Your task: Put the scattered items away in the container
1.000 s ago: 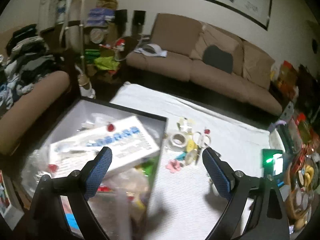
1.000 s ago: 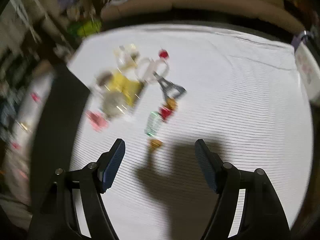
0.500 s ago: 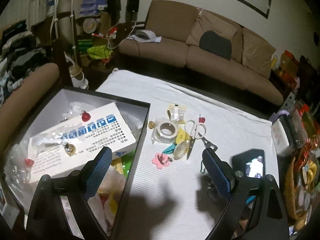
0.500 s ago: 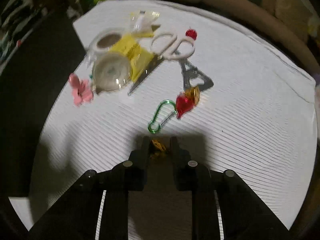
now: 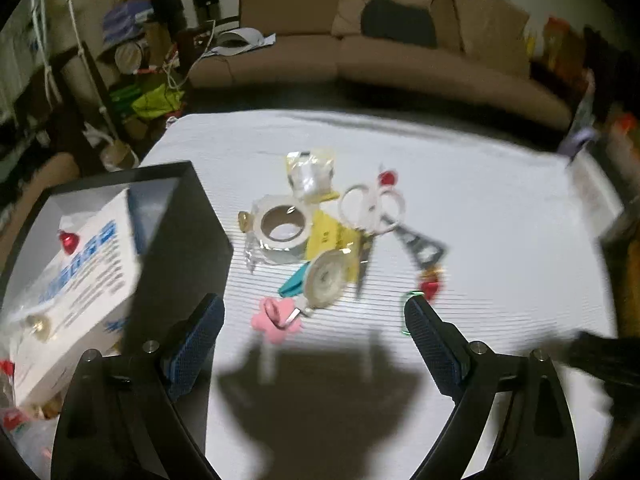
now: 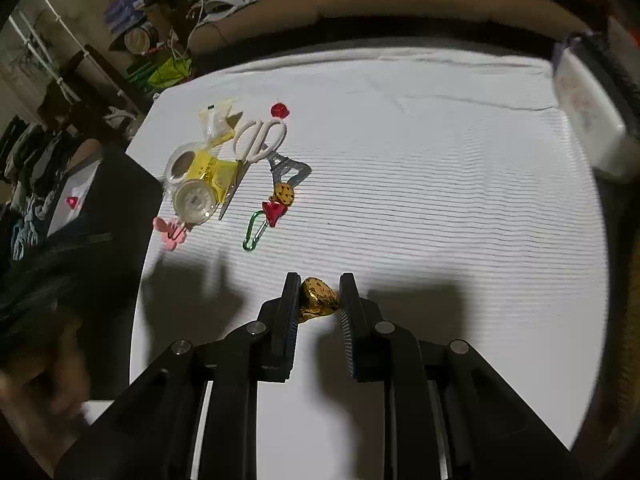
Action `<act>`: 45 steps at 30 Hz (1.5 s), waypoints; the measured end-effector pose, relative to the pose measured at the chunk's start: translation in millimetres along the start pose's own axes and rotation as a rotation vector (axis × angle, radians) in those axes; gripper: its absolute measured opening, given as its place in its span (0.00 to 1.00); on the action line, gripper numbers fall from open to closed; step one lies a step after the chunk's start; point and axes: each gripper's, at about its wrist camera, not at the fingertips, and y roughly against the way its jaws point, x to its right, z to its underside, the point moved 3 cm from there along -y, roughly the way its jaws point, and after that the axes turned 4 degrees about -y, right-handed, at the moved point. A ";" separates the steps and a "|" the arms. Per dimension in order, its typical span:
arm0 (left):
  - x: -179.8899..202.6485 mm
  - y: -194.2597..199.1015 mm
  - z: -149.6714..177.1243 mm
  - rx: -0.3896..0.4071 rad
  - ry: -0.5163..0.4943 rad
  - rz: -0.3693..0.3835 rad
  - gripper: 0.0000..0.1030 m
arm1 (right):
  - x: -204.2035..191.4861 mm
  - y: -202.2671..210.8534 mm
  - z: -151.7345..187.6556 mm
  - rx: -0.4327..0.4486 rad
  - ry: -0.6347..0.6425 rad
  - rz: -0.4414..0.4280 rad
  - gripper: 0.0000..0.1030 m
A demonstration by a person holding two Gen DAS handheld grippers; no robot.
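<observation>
**Right gripper has taken one sweet; most of the pile remains**

Since the earlier frame the right gripper (image 6: 319, 300) has gone from spread over the cloth to pinched on a gold foil sweet (image 6: 317, 299), which sits between its pads and appears lifted clear of the white cloth (image 6: 440, 200). Over the same interval the left gripper (image 5: 314, 344) has swung away from the black box (image 5: 188, 216) toward the pile, its jaws spread wide and holding nothing.

Done: the box, to the left of the left gripper, already holds a white carton (image 5: 76, 280) and several small wrapped items.

Outstanding, all ahead of both grippers on the cloth: tape roll (image 5: 282, 226), white-handled scissors (image 6: 256, 148), yellow packet (image 6: 208, 170), round clear case (image 6: 194, 202), pink flower (image 5: 276, 318), green carabiner (image 6: 255, 232), red foil sweet (image 6: 274, 212) and a grey tower-shaped piece (image 6: 286, 170). Motion blur in the left view makes smaller items uncertain.

Judgement: early to middle stage. The held sweet has yet to reach the box.
</observation>
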 end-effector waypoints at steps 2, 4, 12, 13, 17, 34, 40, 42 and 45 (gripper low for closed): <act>2.1 -20.6 5.4 -0.011 -0.001 -0.041 0.91 | 0.6 11.9 6.0 0.009 0.005 0.006 0.18; 1.5 -37.2 9.4 -0.012 0.032 -0.048 0.91 | 3.8 18.1 9.4 -0.004 -0.008 0.000 0.18; 1.5 -81.2 8.7 0.011 0.066 -0.022 0.65 | 0.8 9.9 12.4 -0.056 -0.005 -0.025 0.18; 1.5 -81.8 7.3 0.015 0.070 -0.003 0.59 | 0.6 6.4 12.7 -0.061 -0.007 -0.027 0.18; -0.5 -78.6 6.9 0.017 0.084 0.058 0.47 | 4.2 -1.1 11.7 -0.077 -0.023 -0.038 0.18; -32.0 99.6 3.0 0.184 0.194 0.163 0.42 | -0.3 38.2 10.5 0.012 -0.031 -0.108 0.18; -54.9 194.4 0.2 0.349 0.145 0.085 0.42 | -25.6 60.8 10.3 0.090 0.014 -0.138 0.18; -67.2 208.8 -0.8 0.365 0.174 0.092 0.42 | -37.7 68.1 10.7 0.120 0.033 -0.144 0.18; -84.8 221.6 1.2 0.373 0.202 0.076 0.42 | -59.7 79.1 11.3 0.171 0.074 -0.146 0.18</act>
